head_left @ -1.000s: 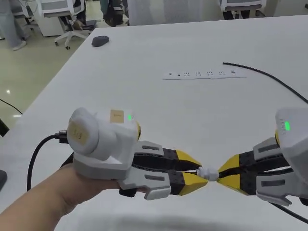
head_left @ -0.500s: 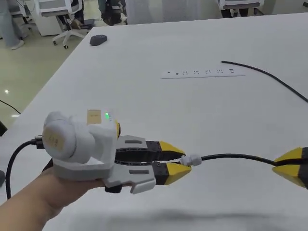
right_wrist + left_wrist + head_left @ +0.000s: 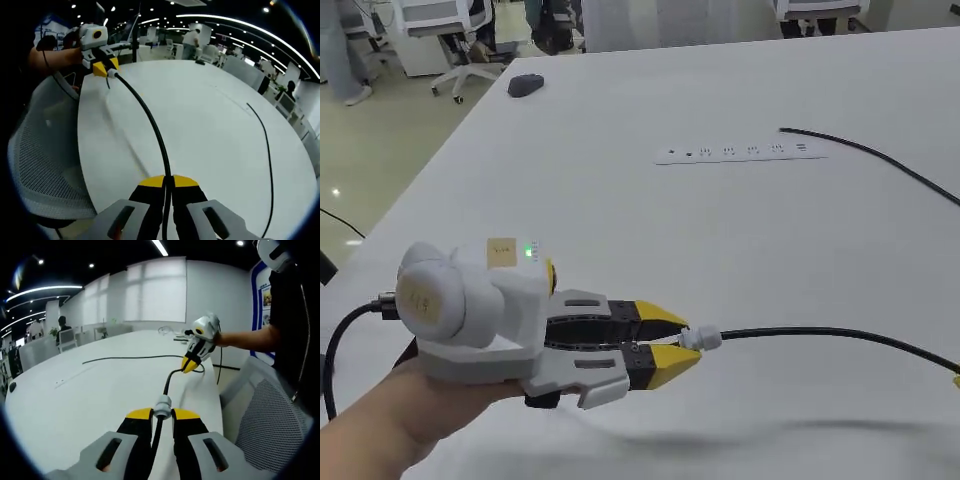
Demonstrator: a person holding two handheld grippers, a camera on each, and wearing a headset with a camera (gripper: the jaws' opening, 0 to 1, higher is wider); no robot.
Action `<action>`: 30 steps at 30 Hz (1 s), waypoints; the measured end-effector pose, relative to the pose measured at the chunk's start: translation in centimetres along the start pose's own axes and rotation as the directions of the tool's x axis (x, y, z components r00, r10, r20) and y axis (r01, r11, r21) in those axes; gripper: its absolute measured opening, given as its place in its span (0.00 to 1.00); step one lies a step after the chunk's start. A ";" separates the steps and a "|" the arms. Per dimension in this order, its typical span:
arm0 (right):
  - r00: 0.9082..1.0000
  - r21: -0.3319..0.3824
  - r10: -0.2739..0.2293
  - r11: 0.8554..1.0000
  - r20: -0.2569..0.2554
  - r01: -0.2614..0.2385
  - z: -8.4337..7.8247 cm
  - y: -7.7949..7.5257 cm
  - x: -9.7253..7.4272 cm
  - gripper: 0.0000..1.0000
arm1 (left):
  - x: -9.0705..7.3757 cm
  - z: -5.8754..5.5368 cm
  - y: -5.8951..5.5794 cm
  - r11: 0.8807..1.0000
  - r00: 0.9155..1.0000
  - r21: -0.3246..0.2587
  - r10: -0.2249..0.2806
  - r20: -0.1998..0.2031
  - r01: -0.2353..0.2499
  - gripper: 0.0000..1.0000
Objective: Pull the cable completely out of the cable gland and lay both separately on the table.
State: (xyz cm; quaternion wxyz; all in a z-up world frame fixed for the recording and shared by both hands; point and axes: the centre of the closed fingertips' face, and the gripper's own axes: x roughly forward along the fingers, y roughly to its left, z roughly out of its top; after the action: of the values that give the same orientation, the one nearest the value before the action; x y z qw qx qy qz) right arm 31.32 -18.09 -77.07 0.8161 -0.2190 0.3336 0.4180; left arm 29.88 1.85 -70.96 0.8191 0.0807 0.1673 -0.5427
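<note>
As the gap between them has widened, left tongs [image 3: 689,338] grip the gland [image 3: 703,338] at near left and right tongs [image 3: 166,180] clamp the cable [image 3: 820,333] far right; it remains threaded, hanging above the worktop [image 3: 620,220], so more pulling is needed.

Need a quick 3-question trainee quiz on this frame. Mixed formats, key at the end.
1. True or false: the cable is fully out of the cable gland.
2. What is the right gripper shut on? A) the cable B) the cable gland C) nothing, it is open
3. Fill in: the left gripper is shut on the ____.

Key:
1. False. The cable runs through the cable gland and on between the left gripper's fingers.
2. A
3. cable gland
</note>
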 end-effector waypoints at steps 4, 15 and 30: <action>0.998 0.054 0.045 0.997 0.037 -0.047 1.8 0.8 -0.2 0.23 | 0.0 0.2 0.0 1.000 1.000 0.009 -0.002 -0.001 0.002 0.14; 0.950 -0.286 0.270 0.933 0.158 -0.218 12.8 9.8 2.2 0.18 | 1.2 1.2 -1.7 0.994 0.999 0.096 -0.043 -0.027 0.045 0.14; 0.952 -0.406 0.274 0.892 0.133 -0.200 12.6 11.0 3.5 0.00 | 1.4 1.4 -2.6 0.986 0.997 0.154 -0.054 -0.047 0.061 0.14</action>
State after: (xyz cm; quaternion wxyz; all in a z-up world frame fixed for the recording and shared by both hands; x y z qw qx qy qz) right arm 28.26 -2.07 -71.85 0.7269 -0.2934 0.1902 0.5911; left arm 28.23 -0.83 -70.00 0.7906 0.1510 0.1442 -0.5756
